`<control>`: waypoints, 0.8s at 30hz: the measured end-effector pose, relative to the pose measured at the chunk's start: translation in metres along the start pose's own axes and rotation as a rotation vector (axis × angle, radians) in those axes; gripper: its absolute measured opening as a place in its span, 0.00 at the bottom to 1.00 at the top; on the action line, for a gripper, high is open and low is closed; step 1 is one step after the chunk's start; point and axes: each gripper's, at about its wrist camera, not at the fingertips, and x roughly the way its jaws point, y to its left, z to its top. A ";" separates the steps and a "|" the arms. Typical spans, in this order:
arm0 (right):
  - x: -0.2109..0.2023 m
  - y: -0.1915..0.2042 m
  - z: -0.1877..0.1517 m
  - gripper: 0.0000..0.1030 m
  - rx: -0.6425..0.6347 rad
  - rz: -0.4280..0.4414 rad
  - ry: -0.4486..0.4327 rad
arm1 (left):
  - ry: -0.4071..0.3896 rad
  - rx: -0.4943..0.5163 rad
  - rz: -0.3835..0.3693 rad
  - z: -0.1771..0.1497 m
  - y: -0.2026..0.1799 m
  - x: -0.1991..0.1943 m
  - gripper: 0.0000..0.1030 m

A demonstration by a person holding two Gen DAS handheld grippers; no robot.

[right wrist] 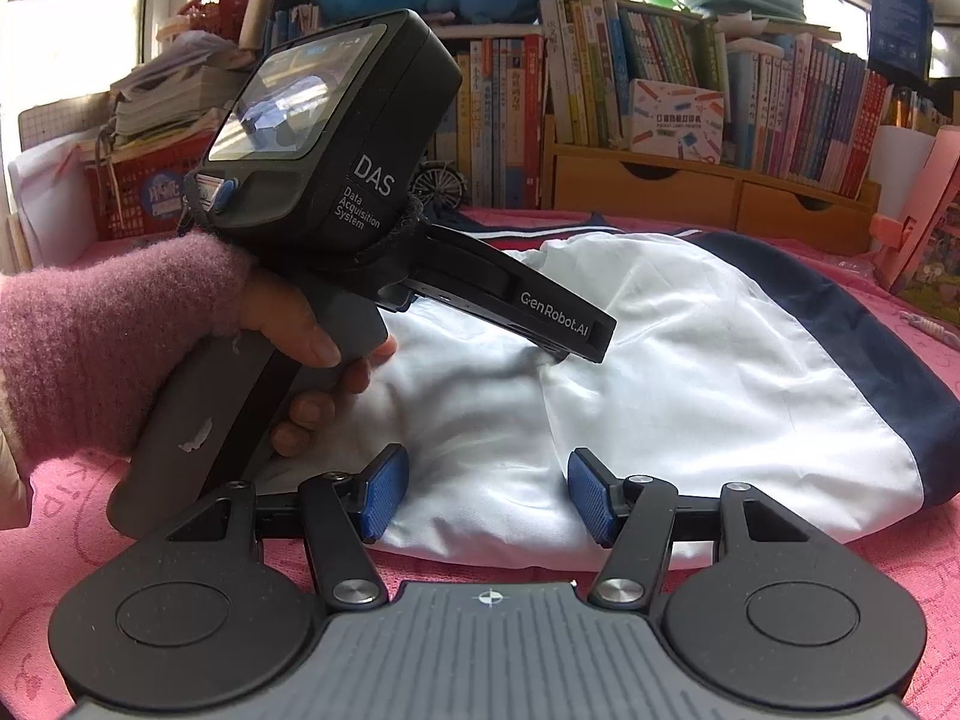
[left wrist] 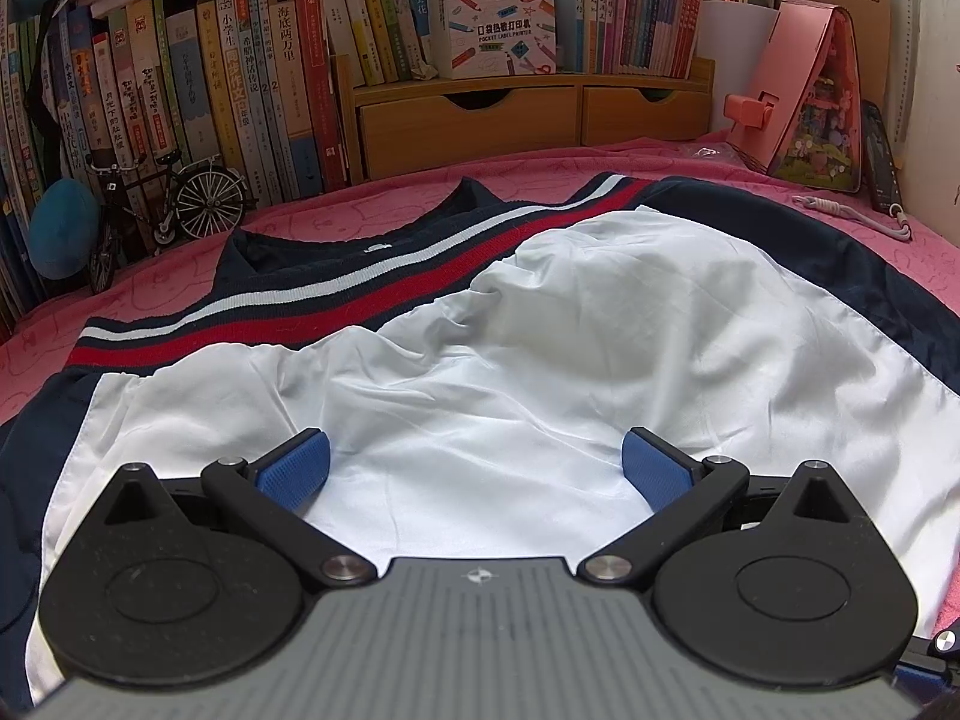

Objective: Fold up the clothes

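A white jacket point(left wrist: 540, 330) with navy sides and a red, white and navy striped rib point(left wrist: 336, 294) lies spread and rumpled on a pink cover point(left wrist: 138, 294). My left gripper point(left wrist: 474, 468) hangs open over the white cloth, its blue pads point(left wrist: 294, 471) wide apart with nothing pinched. In the right wrist view my right gripper point(right wrist: 487, 498) stands half-closed at the near edge of the jacket point(right wrist: 690, 360). White cloth lies between its pads point(right wrist: 384, 498), and I see no pinch. A hand in a pink sleeve point(right wrist: 108, 348) holds the left gripper's body point(right wrist: 336, 150) over the jacket; its fingers are hidden there.
Packed bookshelves point(left wrist: 252, 72) and a wooden drawer unit point(left wrist: 528, 114) stand behind. A model bicycle point(left wrist: 162, 204) stands at the back left. At the back right are a pink house-shaped box point(left wrist: 810, 96), a dark handset point(left wrist: 882, 162) and a white cord point(left wrist: 858, 216).
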 end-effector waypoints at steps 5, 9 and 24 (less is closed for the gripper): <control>-0.001 -0.003 0.000 0.57 0.003 0.004 -0.006 | 0.067 0.005 0.017 0.010 -0.003 -0.006 0.96; -0.001 -0.004 0.000 0.57 0.008 0.007 -0.011 | 0.095 -0.001 0.008 0.016 -0.003 -0.025 0.92; -0.002 -0.011 0.001 0.52 0.049 0.024 -0.022 | 0.448 -0.176 -0.118 0.018 -0.023 -0.057 0.42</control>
